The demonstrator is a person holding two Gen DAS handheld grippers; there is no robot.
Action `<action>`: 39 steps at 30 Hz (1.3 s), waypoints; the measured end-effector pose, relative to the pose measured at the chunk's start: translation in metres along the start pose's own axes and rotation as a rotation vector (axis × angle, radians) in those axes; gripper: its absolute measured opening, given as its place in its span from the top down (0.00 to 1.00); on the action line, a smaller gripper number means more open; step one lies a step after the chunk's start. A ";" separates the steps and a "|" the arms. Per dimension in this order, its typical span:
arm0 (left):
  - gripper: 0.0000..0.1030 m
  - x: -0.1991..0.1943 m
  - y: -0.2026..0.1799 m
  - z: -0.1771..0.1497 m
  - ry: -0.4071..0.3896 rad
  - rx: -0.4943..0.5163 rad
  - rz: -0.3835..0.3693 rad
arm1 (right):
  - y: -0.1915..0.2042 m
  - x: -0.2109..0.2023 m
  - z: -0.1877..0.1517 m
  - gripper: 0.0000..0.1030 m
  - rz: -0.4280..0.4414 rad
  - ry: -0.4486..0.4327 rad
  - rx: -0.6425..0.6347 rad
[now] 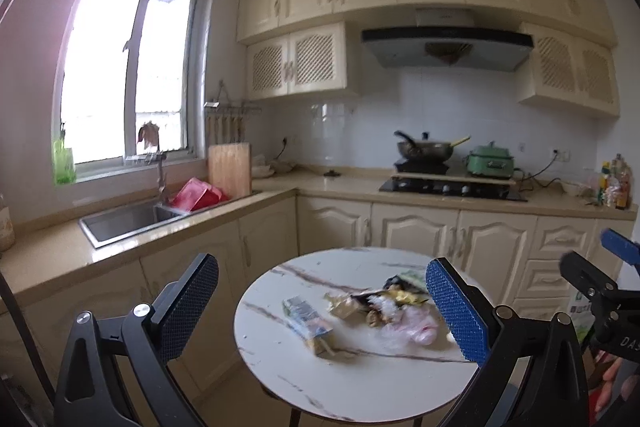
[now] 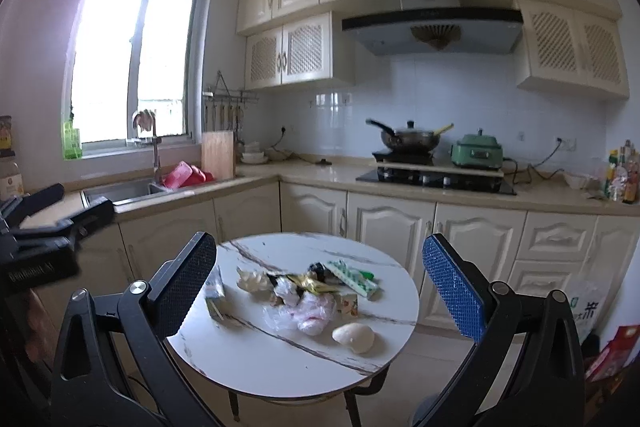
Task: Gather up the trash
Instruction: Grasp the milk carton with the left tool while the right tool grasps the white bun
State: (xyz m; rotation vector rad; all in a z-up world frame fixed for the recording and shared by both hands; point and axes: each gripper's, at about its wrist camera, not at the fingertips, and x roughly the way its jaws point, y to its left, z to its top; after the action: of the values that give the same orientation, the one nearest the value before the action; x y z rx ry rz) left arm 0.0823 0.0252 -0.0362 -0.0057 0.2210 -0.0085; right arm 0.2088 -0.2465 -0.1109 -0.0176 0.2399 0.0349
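Observation:
A round white marble table (image 1: 280, 379) (image 2: 256, 363) holds a pile of trash: crumpled wrappers (image 1: 384, 301) (image 2: 308, 285), a clear plastic bag (image 1: 408, 329) (image 2: 306, 313), a small drink carton (image 1: 306, 323) (image 2: 216, 295), a green-and-white pack (image 2: 352, 277) and a pale rounded lump (image 2: 354, 337). My left gripper (image 1: 324, 311) is open and empty, held above and short of the table. My right gripper (image 2: 320, 285) is open and empty, also short of the table. The right gripper shows at the right edge of the left wrist view (image 1: 600, 283); the left gripper shows at the left edge of the right wrist view (image 2: 52, 227).
An L-shaped counter runs behind the table, with a sink (image 1: 128, 219), a red item (image 1: 196, 195) and a cutting board (image 1: 229, 169) on the left. A stove with a wok (image 2: 408, 139) and a green pot (image 2: 476, 149) stands behind. Bottles (image 2: 622, 179) stand far right. Bags (image 2: 588, 311) sit on the floor right.

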 end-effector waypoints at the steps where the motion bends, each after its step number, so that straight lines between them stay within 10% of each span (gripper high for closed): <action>1: 0.01 0.010 0.005 -0.003 0.017 -0.008 0.010 | -0.003 0.008 -0.005 0.00 -0.007 0.021 0.002; 20: 0.01 0.219 0.013 -0.050 0.418 -0.030 0.089 | -0.059 0.218 -0.165 0.00 -0.013 0.537 -0.008; 25: 0.01 0.266 0.015 -0.059 0.468 -0.031 0.087 | -0.064 0.233 -0.173 0.02 0.044 0.541 0.017; 31: 0.01 0.313 0.018 -0.067 0.509 -0.045 0.085 | -0.061 0.247 -0.170 0.32 0.093 0.539 0.006; 39: 0.09 0.367 0.018 -0.078 0.590 -0.054 0.141 | -0.058 0.248 -0.168 0.37 0.107 0.530 0.021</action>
State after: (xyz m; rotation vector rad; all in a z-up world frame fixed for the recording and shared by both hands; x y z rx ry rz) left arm 0.4238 0.0399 -0.1930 -0.0415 0.8116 0.1382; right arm 0.4122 -0.2998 -0.3323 0.0071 0.7712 0.1349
